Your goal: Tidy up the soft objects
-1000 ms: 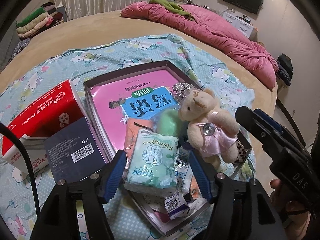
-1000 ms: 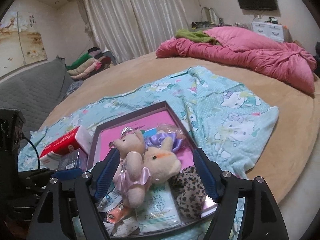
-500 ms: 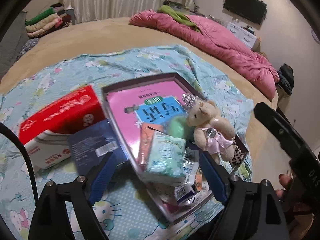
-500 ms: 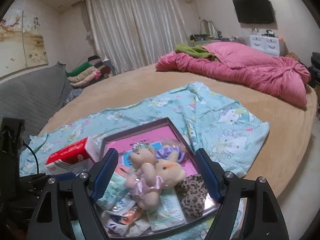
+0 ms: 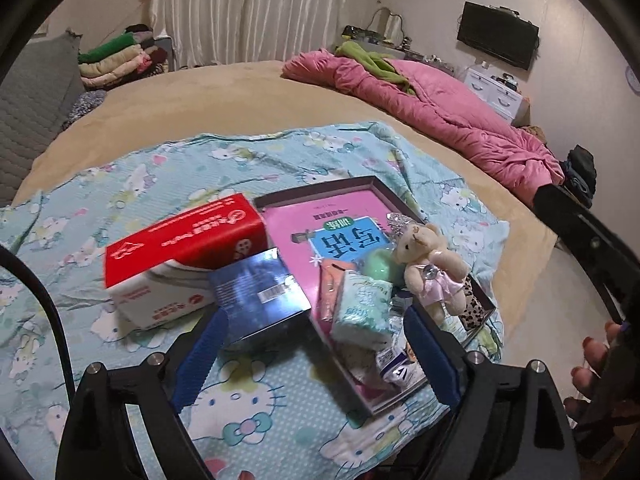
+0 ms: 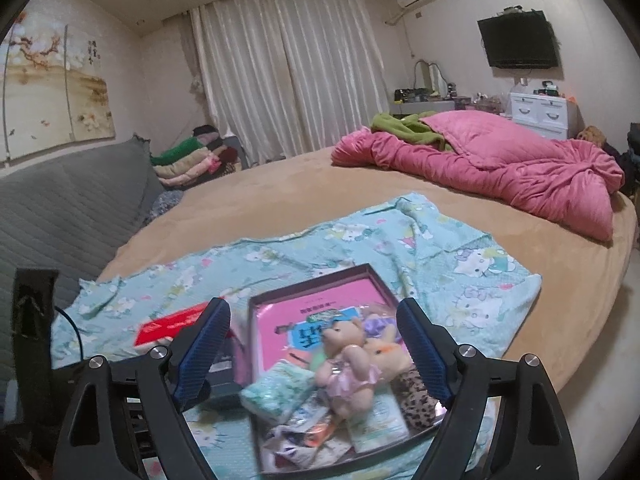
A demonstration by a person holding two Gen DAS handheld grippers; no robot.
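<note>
A shallow dark tray (image 5: 304, 194) lies on a Hello Kitty blanket (image 5: 160, 184) on the bed. It holds a pink book (image 5: 320, 224), a beige teddy bear in a pink dress (image 5: 430, 268), a mint tissue pack (image 5: 362, 308), a leopard-print item (image 5: 470, 308) and small packets. In the right wrist view the tray (image 6: 320, 278) also shows the bear (image 6: 348, 364) and a second plush (image 6: 386, 354). My left gripper (image 5: 316, 354) is open and empty, above the tray's near edge. My right gripper (image 6: 314, 350) is open and empty, above the tray.
A red and white tissue box (image 5: 180, 256) and a dark blue box (image 5: 256, 292) sit left of the tray. A pink quilt (image 5: 432, 112) lies at the far side of the bed. Folded clothes (image 6: 192, 160) and a grey sofa (image 6: 60, 216) are at left.
Both grippers have drawn back and up from the tray, so its contents look smaller. Both stay open and empty. Nothing in the tray has moved.
</note>
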